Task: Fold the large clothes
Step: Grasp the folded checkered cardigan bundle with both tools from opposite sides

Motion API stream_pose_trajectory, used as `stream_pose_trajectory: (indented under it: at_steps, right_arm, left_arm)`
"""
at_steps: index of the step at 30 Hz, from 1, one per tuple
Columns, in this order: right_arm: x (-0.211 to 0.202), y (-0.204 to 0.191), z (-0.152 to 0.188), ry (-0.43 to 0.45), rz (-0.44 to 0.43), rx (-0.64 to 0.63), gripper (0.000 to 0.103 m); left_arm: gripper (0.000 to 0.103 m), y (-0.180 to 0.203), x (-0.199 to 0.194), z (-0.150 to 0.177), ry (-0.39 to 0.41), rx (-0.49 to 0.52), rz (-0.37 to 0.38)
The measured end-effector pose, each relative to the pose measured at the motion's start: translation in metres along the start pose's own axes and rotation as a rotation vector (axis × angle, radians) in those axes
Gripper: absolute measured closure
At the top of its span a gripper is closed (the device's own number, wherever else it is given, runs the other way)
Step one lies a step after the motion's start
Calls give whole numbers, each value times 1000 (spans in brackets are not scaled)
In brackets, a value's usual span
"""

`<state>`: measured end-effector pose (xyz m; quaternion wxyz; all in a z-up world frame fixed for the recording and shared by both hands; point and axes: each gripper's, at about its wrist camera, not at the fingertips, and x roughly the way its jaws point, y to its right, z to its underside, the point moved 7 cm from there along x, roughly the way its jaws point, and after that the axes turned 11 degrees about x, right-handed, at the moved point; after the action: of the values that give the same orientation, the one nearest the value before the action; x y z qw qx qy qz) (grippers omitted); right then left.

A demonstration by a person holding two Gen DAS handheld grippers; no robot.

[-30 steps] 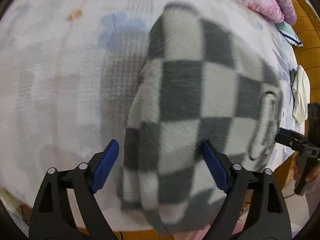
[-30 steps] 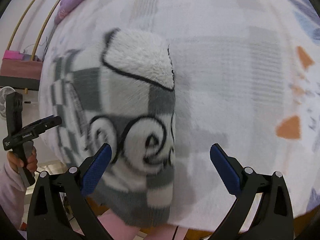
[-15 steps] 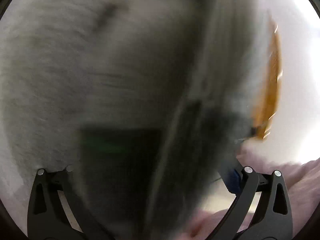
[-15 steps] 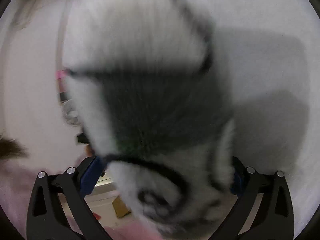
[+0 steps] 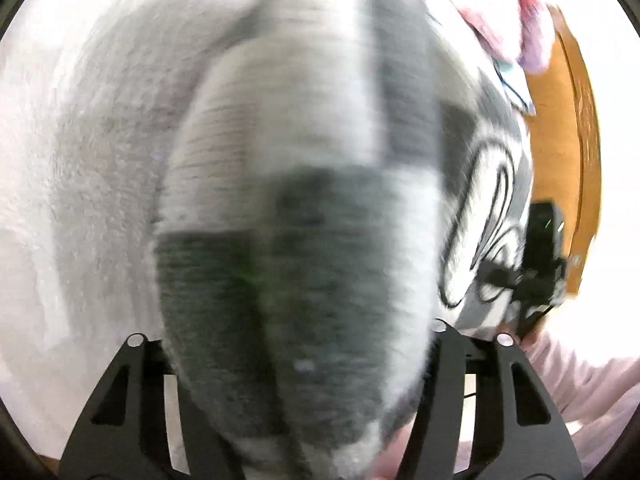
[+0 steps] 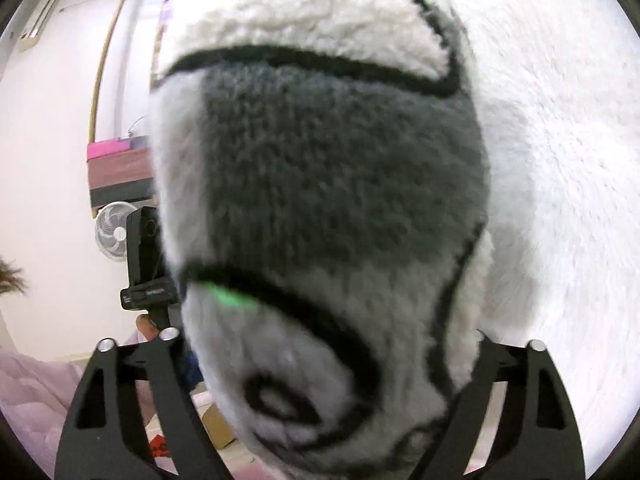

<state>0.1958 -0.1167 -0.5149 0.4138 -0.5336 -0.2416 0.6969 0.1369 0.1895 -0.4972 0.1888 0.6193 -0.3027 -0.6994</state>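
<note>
A fluffy grey-and-white checked garment with black lettering fills both views, lying on a white fuzzy bed cover. In the left wrist view the garment bulges up between the wide-set jaws of my left gripper and hides the fingertips. In the right wrist view the garment likewise sits between the wide-set jaws of my right gripper, its fingertips hidden by cloth. Each gripper shows in the other's view: the right one, the left one.
A pink blanket lies at the bed's far end beside an orange wooden headboard. Past the bed's left edge are a white fan, a pink-topped cabinet and a cardboard box on the floor.
Both grippers have pushed down and forward into the garment's near edge; a second ago they hovered above it with blue pads visible, and now cloth covers the pads.
</note>
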Motion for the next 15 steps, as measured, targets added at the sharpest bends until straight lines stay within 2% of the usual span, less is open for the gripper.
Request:
stream_pose_trajectory:
  at_steps: [7,15]
  right_arm:
    - [-49,-38,38,57,4,-22,29]
    - [-139,-76,119,158,14,-102,29]
  left_arm:
    - [48,59,-24,20,46,20,-33]
    - [48,177,-64,71,146,72,-48]
